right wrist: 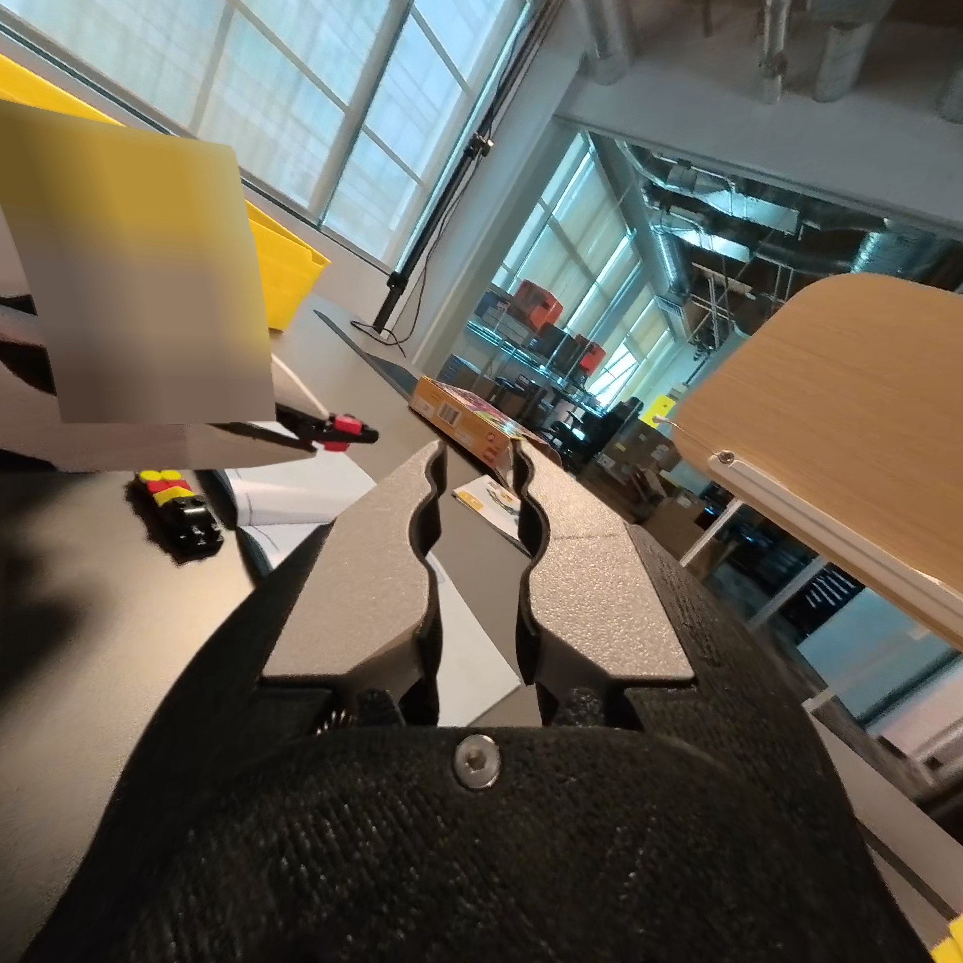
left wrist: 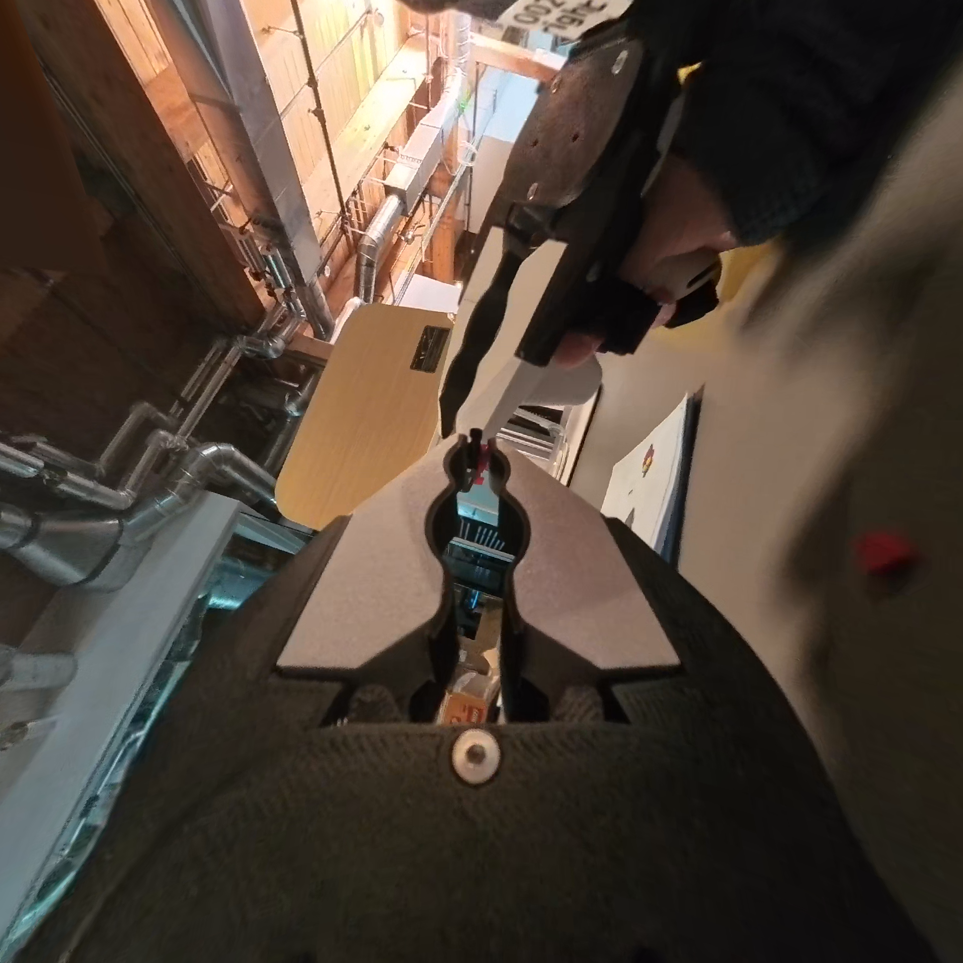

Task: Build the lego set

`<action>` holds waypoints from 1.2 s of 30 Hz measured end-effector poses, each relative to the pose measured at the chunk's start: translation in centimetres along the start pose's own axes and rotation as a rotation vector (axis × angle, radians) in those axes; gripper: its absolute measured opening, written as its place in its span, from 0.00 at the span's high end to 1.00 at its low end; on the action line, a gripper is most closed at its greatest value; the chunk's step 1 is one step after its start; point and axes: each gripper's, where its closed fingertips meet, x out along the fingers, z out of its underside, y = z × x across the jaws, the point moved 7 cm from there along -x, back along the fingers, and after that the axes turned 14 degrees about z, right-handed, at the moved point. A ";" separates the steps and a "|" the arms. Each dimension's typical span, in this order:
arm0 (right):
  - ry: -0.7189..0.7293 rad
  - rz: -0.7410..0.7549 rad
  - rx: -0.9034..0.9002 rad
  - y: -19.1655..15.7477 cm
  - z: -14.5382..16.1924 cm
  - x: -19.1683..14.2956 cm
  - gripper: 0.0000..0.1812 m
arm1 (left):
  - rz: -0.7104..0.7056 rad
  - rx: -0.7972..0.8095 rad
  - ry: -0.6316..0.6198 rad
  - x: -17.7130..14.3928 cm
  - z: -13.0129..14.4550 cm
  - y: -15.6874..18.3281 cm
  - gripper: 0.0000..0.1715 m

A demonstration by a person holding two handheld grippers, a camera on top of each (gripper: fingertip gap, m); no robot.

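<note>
Midway: black-and-red subassembly pinched in left gripper; right gripper agape, empty; partly built black model waiting on table.

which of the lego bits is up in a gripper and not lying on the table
The small black-and-red lego piece, pinched at the left gripper tips. The bigger black, red and yellow lego build lies on the table, untouched.

- The left hand-held gripper is raised and tilted, its fingers nearly together and pinching something small at the tips.
- The right hand-held gripper has its fingers parted with nothing between them.
- A hand grips the right hand-held gripper's handle.
</note>
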 end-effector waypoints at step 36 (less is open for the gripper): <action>0.012 -0.033 -0.036 -0.5 -0.1 -0.1 0.92 | 0.064 0.072 0.028 0.2 -0.5 1.1 0.97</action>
